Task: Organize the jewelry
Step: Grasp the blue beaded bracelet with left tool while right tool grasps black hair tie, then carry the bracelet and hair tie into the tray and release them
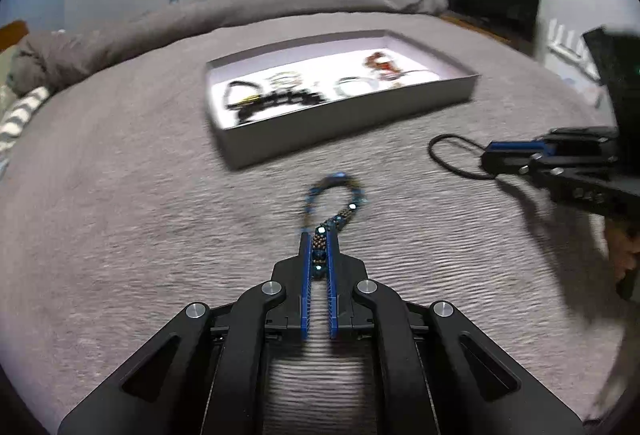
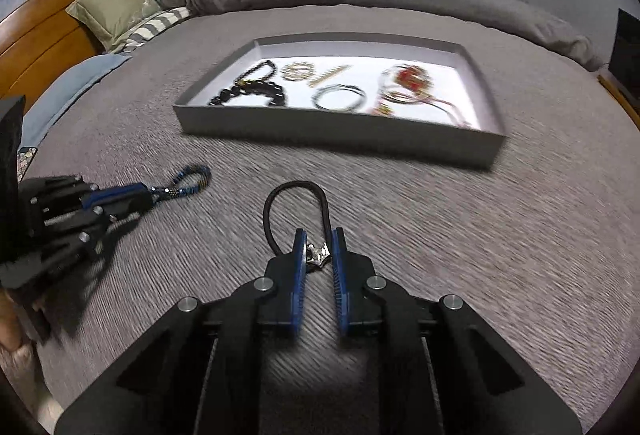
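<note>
Grippers each holding jewelry above a grey bedspread, an open box beyond.
Left wrist view: left gripper clamps a blue beaded bracelet. Right wrist view: right gripper pinches the silver charm of a black cord bracelet; box holds more jewelry.

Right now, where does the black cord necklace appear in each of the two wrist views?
Left wrist view: the black cord necklace is at the right, a loop on the grey bedspread, held by the right claw.
Right wrist view: it is at the centre, its silver charm pinched in the same claw.
Shared landmark: the grey box of jewelry lies beyond it in both.
</note>
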Available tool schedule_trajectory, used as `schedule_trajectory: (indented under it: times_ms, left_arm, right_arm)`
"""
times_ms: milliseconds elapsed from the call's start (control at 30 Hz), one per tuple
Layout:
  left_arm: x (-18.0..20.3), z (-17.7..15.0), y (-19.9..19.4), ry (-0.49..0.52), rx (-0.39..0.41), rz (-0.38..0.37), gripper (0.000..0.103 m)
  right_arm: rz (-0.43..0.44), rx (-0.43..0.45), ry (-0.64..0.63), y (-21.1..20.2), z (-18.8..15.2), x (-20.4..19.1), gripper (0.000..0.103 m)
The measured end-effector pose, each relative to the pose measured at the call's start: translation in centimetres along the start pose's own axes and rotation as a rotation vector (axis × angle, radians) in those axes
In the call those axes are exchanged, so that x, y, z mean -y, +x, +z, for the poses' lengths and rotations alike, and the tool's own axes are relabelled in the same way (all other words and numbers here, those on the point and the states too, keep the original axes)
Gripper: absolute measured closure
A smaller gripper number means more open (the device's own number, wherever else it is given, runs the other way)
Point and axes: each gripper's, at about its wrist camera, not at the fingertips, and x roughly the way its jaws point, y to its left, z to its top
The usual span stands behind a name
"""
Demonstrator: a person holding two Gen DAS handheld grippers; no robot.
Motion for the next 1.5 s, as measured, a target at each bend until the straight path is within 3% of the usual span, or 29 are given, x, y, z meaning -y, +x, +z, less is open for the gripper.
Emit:
schedule_trajectory:
  times_ms: [133,367,567,800,1033,1100,1167,1200,1267,1500]
  left_arm:
    - [1.8,0.2,-0.4,0.029,0.011,-0.077,0.096]
    - [4.2,-0.3,1.2,0.131,-0.015,-0.008,0.095]
    - [3.8,-0.2,1.7,0.111,-0.024,-0.022,0.093]
    - [3.7,0.1,2.4,0.082,-0.034,-0.02,0.089]
    - [3.8,0.2,2.9,0.065,-0.041,-0.01,0.087]
    - [3.9,0.2,2.9,0.065,-0.038,-0.003,0.087]
    - [4.0,0.3,3.0,0.066,-0.037,0.0,0.088]
    - [3.9,0.3,3.0,0.063,-0.035,-0.001,0.089]
    - [3.8,0.5,2.9,0.047,-0.034,-0.016,0.095]
    - [2.3,2.7,0.3,-0.049,0.045,-0.079,0.096]
  right_arm:
    - [-0.017,-0.006,0.013,-0.8,-1.0,1.3,0.09]
    - [-0.029,0.0,-0.008,-0.5,-1.6,1.5,0.09]
    - [-0.012,-0.002,0.011,-0.2,-1.5,1.7,0.086]
    - [-0.044,0.013,0.004,-0.6,-1.6,1.8,0.068]
    - [-0.043,0.01,0.01,-0.3,-1.8,1.7,0.066]
    - [-0.048,0.013,-0.008,-0.2,-1.8,1.5,0.068]
    - [-0.037,0.014,-0.026,-0.2,-1.7,1.2,0.087]
    - [-0.036,0.015,-0.026,-0.3,-1.7,1.2,0.09]
    - [-0.029,0.024,-0.025,-0.5,-1.6,1.2,0.09]
    - [0.012,0.097,0.015,-2.8,0.5,2.3,0.09]
